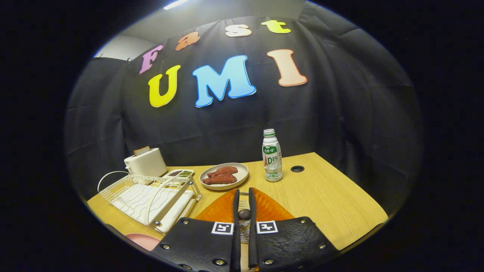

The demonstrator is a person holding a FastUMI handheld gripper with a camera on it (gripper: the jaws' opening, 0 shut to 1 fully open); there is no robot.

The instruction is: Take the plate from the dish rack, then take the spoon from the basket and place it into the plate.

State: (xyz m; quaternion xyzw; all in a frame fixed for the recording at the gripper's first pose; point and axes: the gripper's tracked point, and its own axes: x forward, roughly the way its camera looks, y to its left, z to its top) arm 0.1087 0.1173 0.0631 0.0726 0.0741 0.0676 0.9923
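The hand-held gripper [244,204] is pinching a slim metal spoon [244,214] between its two nearly closed black fingers, hovering over an orange ribbed basket [270,207] on the wooden table [325,196]. Lifting straight up looks best, as the smooth handle could slip. At ten o'clock, the white wire dish rack [151,196] is standing with no plate in it. A pink rounded edge, possibly the plate [141,240], is lying at eight o'clock. At twelve o'clock, a beige dish of meat [224,175] is sitting beside a plastic bottle [272,155].
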